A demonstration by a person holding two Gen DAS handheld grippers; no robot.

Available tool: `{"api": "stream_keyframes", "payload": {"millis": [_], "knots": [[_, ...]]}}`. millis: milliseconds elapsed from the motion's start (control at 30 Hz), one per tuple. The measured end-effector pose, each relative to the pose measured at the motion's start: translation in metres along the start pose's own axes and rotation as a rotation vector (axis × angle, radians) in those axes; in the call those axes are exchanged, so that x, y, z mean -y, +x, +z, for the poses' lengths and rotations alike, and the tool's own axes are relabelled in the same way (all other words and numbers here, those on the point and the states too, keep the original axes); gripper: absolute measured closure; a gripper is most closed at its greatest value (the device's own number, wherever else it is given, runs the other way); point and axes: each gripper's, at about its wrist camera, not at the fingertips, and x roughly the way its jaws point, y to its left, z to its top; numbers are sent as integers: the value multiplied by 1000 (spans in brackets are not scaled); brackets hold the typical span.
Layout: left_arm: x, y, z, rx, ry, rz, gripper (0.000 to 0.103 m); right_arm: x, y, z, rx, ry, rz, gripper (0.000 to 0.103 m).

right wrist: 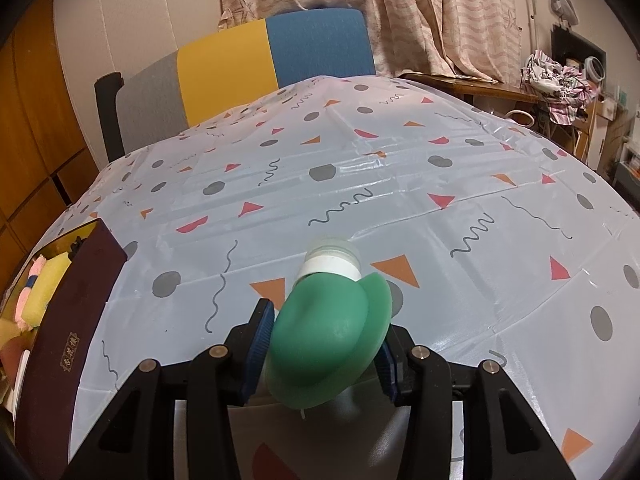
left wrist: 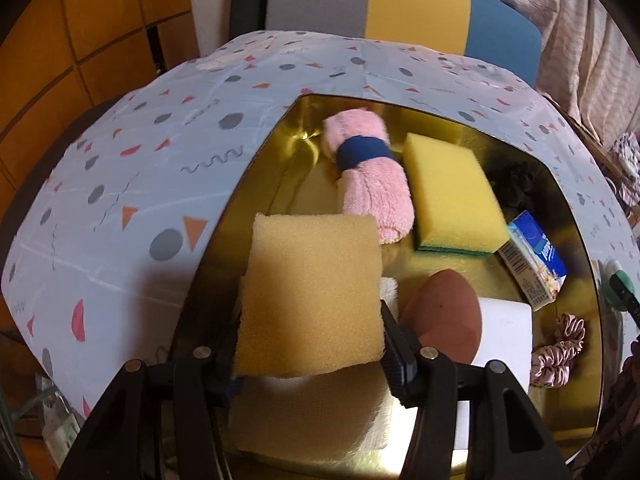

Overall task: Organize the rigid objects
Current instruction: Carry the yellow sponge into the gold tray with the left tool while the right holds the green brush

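- The surface (right wrist: 400, 184), under a patterned cloth, carries a gold-lined box (left wrist: 264, 152) at its left side; its dark outer wall shows at the left edge of the right wrist view.
- The box already holds a rolled pink towel (left wrist: 372, 184), a yellow sponge with a green underside (left wrist: 452, 192), a small blue carton (left wrist: 536, 260), a brown rounded piece (left wrist: 440, 316) and a pink scrunchie (left wrist: 560, 344).
- The left tongs (left wrist: 312, 340) are clenched on a tan sponge (left wrist: 312, 292), held over the near left part of the box and pointing steeply down into it. Its long side runs away from the tongs.
- I judge the drop spot lies straight below, on the white cloth there.
- The right tongs (right wrist: 320, 360) grasp a green-bodied bottle with a white collar (right wrist: 328, 332), neck pointing away. It hangs over the open cloth, well to the right of the box.
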Motion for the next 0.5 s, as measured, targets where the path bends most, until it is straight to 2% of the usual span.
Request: {"api": "stream_keyframes", "payload": {"millis": [67, 233, 367, 433, 500], "knots": [[5, 0, 1, -4, 7, -21, 47, 0, 0, 0, 1, -2, 0, 55], [9, -2, 4, 6, 19, 6, 47, 0, 0, 0, 1, -1, 1, 56], [2, -5, 9, 12, -6, 68, 44, 0, 0, -1, 0, -3, 1, 56], [-2, -5, 11, -1, -5, 85, 40, 0, -1, -1, 5, -3, 0, 56], [-5, -10, 11, -1, -8, 50, 40, -1, -3, -1, 15, -4, 1, 56]]}}
